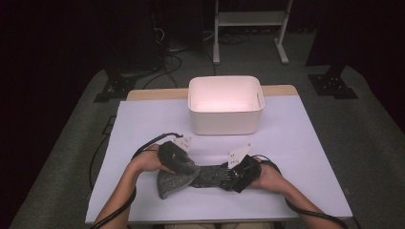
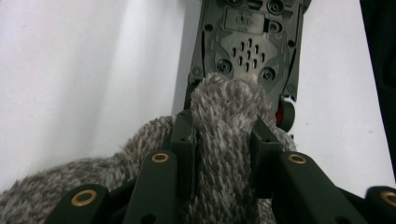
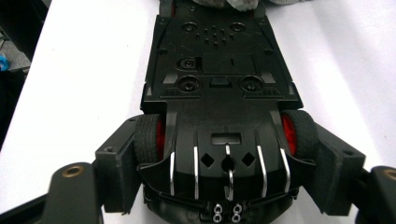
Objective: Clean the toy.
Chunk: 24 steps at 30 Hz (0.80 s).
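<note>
Worktop [image 1: 143, 124]: white sheet over a wooden board, largest item, carrying everything below.

Bin [image 1: 225, 105]: white, open-topped, at the far middle of the worktop, well apart from the hands; inside looks bare.

Cloth [image 1: 174, 182]: grey, fuzzy knit, lying at the near edge, left of centre. One fold is bunched up and pinched between the jaws of the left tool [image 2: 223, 140], as the left gripper view shows; the jaws stand narrow, closed on the fabric.

Toy car [image 1: 210, 175]: black, lying upside down, just right of the cloth and touching it. Its long axis runs left to right across the worktop, one end toward each hand. Underside is up: screw wells, vent holes, chrome diffuser fins.

Right tool [image 3: 229, 172]: jaws set fairly wide, straddling one end of the car across its red-hubbed wheels [image 3: 148, 137], pads against the tyres; it holds the car.

Governing relation: the cloth's pinched fold meets the car's far end head-on, so the left tool works along the car's length toward the right tool. The left hand is nearer the cloth, the right nearer the car.

View differences: the high view gives the layout and the bin; the left gripper view alone shows the fold's contact with the chassis [image 2: 250, 46]; the right gripper view alone shows the wheel grip.
</note>
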{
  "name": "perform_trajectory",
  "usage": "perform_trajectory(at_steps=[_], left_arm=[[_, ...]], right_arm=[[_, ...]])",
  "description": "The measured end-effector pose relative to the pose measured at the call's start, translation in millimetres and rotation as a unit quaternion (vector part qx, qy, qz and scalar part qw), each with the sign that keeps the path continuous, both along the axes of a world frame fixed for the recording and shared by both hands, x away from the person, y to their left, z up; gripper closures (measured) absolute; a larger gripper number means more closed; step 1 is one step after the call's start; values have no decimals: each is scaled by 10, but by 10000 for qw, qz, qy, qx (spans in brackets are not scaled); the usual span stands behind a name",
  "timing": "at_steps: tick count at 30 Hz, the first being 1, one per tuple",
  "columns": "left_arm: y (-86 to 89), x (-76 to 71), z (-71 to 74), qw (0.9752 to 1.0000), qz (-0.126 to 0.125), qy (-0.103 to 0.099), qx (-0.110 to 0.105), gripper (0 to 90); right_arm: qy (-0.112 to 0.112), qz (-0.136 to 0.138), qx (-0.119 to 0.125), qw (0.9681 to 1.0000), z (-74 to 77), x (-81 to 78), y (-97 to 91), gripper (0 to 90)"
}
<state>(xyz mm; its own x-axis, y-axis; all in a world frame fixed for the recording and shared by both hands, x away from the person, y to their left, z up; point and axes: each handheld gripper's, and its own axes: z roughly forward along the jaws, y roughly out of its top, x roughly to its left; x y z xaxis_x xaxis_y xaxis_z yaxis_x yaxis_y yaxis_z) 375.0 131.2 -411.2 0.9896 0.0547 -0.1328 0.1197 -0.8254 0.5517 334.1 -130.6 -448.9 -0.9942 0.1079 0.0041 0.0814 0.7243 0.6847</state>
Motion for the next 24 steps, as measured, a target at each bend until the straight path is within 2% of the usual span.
perform_trajectory(at_steps=[3, 7, 10, 13, 19, 23, 24], left_arm=[[-101, 13, 12, 9999, -110, -3, -57, 694], [-335, 4, 45, 9994, -307, -38, -129, 694], [-467, 5, 68, 9989, -468, -103, 12, 694], [-463, 0, 69, 9990, -436, -87, 35, 694], [-429, -5, 59, 9992, -394, -44, -26, 693], [-493, -3, 82, 9990, -444, -52, 28, 691], [-523, -11, 88, 9990, -452, -50, -18, 692]], right_arm=[[-25, 8, 6, 10000, 7, 0, 3, 236], [-15, 12, 18, 10000, 7, 3, 1, 236], [76, -40, 55, 9999, -5, 7, -6, 234], [139, -106, 99, 9998, -19, 9, -18, 224], [43, -235, 25, 9997, 35, -24, -104, 214], [48, -234, 11, 9997, 31, -45, -146, 227], [30, -208, -11, 9998, 29, -46, -140, 228]])
